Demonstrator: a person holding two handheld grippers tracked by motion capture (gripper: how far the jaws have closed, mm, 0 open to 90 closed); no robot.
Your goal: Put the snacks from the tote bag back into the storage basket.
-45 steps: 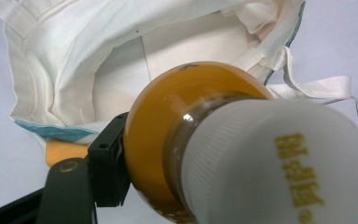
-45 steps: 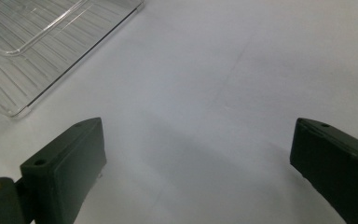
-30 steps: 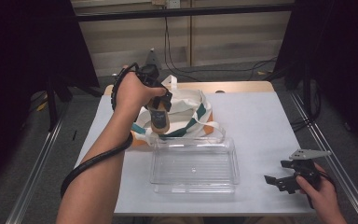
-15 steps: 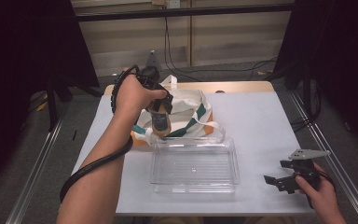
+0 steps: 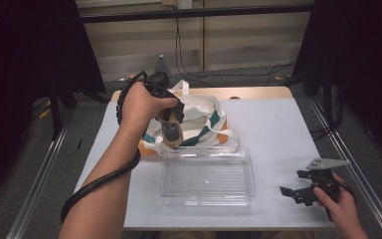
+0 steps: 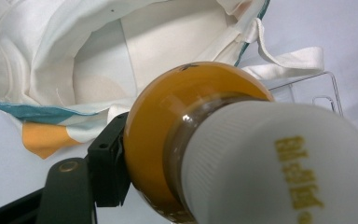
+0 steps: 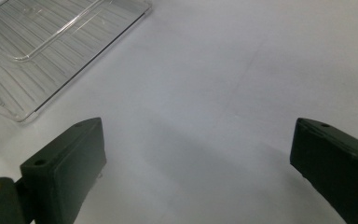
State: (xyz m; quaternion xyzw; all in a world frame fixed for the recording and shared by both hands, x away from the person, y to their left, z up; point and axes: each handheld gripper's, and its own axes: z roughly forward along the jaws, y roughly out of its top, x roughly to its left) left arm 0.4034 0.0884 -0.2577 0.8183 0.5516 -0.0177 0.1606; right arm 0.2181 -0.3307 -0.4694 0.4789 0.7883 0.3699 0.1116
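The left tool grips an orange bottle (white cap) above the cloth bag; the right tool gapes.

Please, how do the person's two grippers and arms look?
Both the left gripper and the right gripper are black, with blocky matte black jaws. A thick black cable trails under the bare left forearm. A grey three-cornered plate tops the right gripper. No sleeves are visible.

table: white top | on it: cloth bag, behind; clear tray, just in front
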